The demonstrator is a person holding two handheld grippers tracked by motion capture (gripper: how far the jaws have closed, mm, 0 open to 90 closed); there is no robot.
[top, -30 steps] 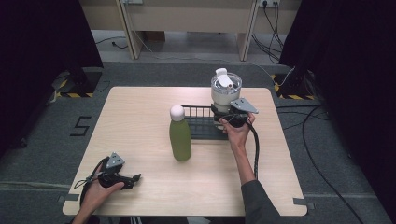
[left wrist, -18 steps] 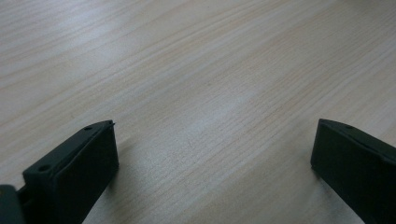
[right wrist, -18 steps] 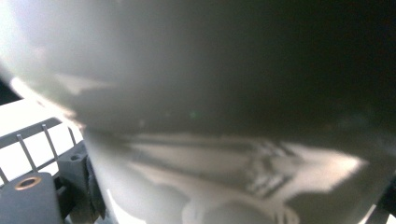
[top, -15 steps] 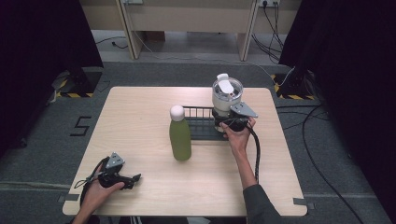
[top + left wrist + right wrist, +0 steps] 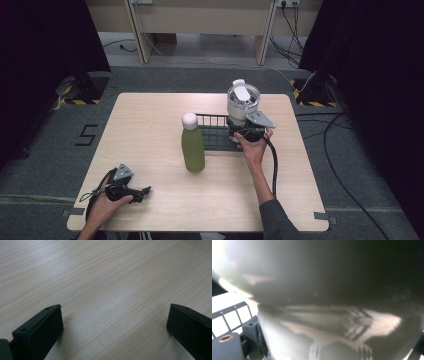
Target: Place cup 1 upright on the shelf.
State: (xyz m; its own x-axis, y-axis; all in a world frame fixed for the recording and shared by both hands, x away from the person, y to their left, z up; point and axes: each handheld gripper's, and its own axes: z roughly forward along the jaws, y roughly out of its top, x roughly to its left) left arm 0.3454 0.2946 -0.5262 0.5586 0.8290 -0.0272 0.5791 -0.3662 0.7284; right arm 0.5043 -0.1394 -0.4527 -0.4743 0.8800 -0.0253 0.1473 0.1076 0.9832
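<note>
so the tumbler (image 5: pixel 243 102) sits btwn the right gripper (image 5: pixel 245 131) jaws, which have just been opening, w/ left gripper (image 5: pixel 131 190) jaws open.

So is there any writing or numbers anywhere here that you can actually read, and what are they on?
"5" in black on the grey floor, left of the table.
The green bottle shows no label.
The tumbler shows none either; the marks on it in the right gripper view are too blurred to read.
</note>
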